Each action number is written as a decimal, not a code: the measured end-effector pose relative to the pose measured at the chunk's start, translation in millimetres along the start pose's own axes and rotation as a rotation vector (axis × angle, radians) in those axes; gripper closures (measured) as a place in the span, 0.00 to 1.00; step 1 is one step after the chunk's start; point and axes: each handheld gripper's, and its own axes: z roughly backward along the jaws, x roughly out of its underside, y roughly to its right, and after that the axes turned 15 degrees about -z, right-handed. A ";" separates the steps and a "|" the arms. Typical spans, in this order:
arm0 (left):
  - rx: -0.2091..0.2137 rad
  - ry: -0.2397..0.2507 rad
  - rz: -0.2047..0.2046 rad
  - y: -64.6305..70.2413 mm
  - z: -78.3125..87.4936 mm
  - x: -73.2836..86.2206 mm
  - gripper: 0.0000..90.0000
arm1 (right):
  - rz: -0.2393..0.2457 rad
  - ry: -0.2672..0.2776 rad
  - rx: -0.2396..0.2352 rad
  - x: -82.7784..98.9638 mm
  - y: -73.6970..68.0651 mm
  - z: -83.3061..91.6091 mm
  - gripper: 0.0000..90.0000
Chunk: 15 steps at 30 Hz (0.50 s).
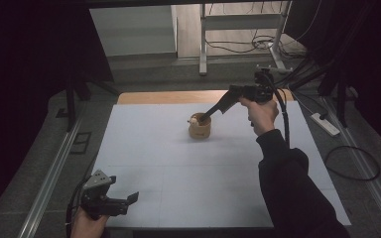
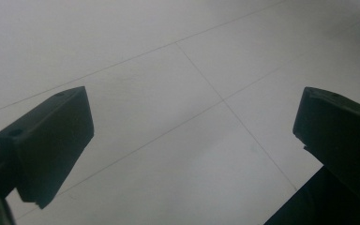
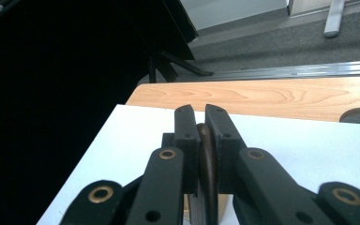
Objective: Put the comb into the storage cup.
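At the near left corner of the desk, the left gripper [image 1: 129,200] is held level just above the surface, its jaws spread wide with nothing between them; in the left gripper view only the bare white sheet [image 2: 178,117] with thin seam lines is seen between them.

Farther back, near the middle of the desk, a small round wooden holder [image 1: 199,130] is seen standing upright. The right gripper [image 1: 206,117] is angled down and to the left into its mouth. In the right gripper view the jaws are clamped on a thin dark brown wooden piece [image 3: 208,168], held on edge, with its long axis running along the jaws; what the piece is cannot be told.

The white sheet is laid over a light wooden desk [image 1: 168,97], bare along the far edge. Beyond lie grey carpet, black curtains, a metal frame and loose cables.
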 end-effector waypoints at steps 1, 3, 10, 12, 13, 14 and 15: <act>0.001 0.000 0.000 0.0 0.0 0.0 0.00 | 0.003 -0.003 0.001 0.6 -0.2 -1.4 0.93; 0.002 0.001 0.000 -0.1 0.0 0.1 0.00 | 0.009 -0.007 0.005 1.8 -0.6 -4.2 0.93; 0.004 0.003 0.002 -0.3 0.0 0.2 0.00 | 0.019 -0.019 0.018 5.5 -1.3 -13.5 0.93; 0.005 0.004 0.002 -0.3 0.0 0.2 0.00 | 0.020 -0.022 0.020 6.5 -1.4 -15.9 0.93; 0.005 0.004 0.002 -0.3 0.0 0.2 0.00 | 0.020 -0.024 0.020 7.1 -1.5 -17.2 0.93; 0.006 0.004 0.001 -0.3 0.1 0.3 0.00 | 0.021 -0.026 0.021 7.6 -1.5 -18.4 0.93; 0.006 0.004 0.001 -0.3 0.1 0.3 0.00 | 0.022 -0.027 0.023 8.1 -1.6 -19.6 0.93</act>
